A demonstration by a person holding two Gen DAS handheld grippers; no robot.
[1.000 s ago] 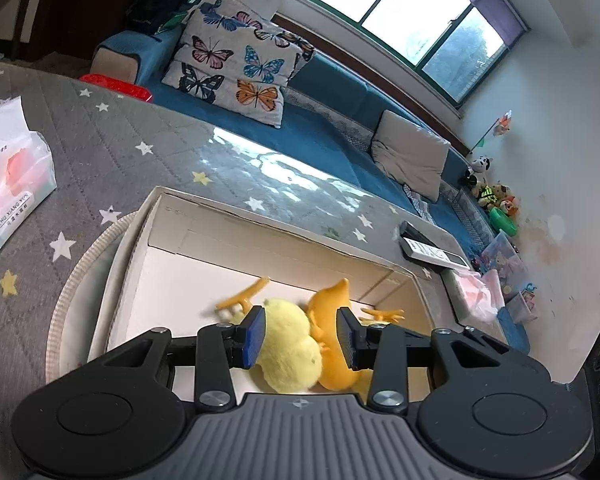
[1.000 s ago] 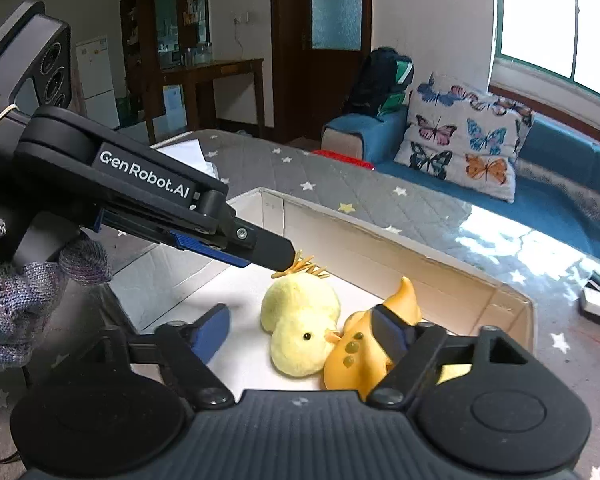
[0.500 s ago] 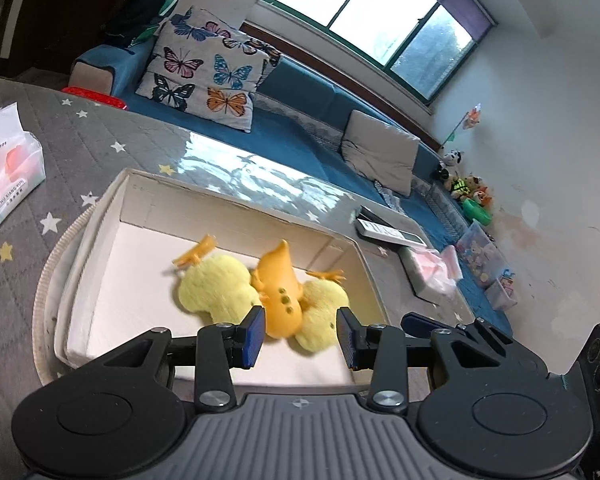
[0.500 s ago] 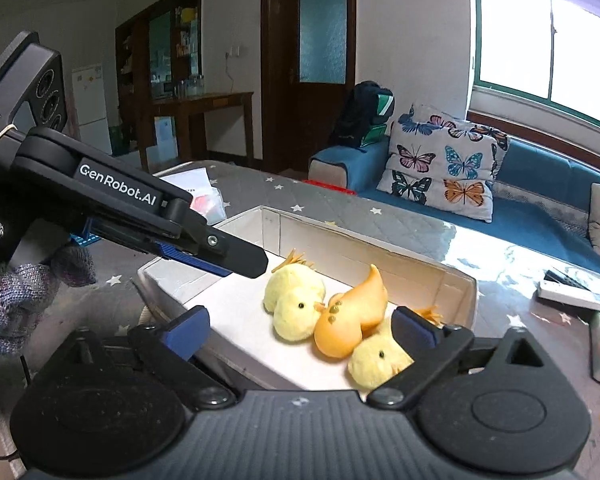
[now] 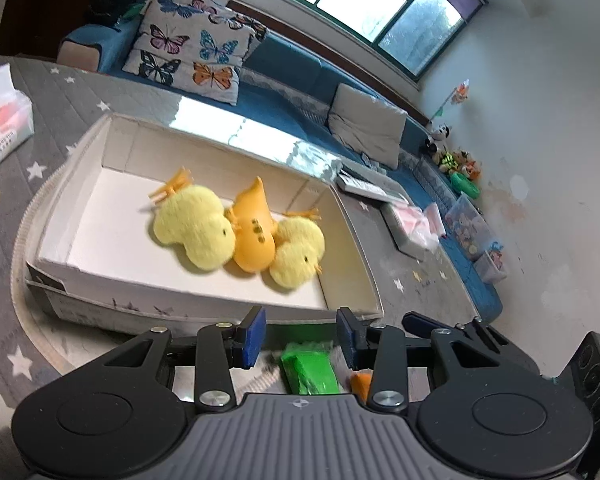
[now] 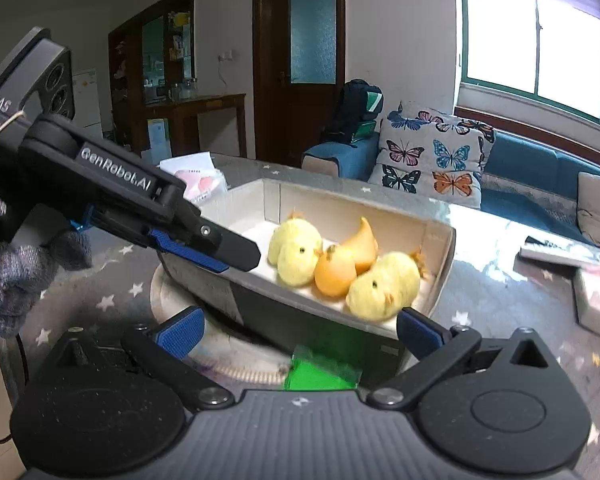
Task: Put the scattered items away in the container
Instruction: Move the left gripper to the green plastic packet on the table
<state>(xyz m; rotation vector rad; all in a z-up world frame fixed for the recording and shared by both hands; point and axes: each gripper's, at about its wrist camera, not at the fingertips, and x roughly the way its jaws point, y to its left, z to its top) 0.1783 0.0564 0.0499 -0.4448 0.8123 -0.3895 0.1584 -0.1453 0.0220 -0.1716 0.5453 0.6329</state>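
A white cardboard box on the grey star-pattern table holds two yellow plush chicks and an orange plush toy between them; they also show in the right wrist view. My left gripper is open and empty, in front of the box's near wall. A green packet lies on the table just below it. My right gripper is wide open and empty. The left gripper's fingers show at the left of the right wrist view.
A tissue pack lies at the table's left. A remote and a pink packet lie right of the box. A small orange item sits beside the green packet. A blue sofa with butterfly cushions stands behind.
Both grippers have pulled back and up from inside the box. The plush toys stay in the box. The green packet has come into view below the grippers.
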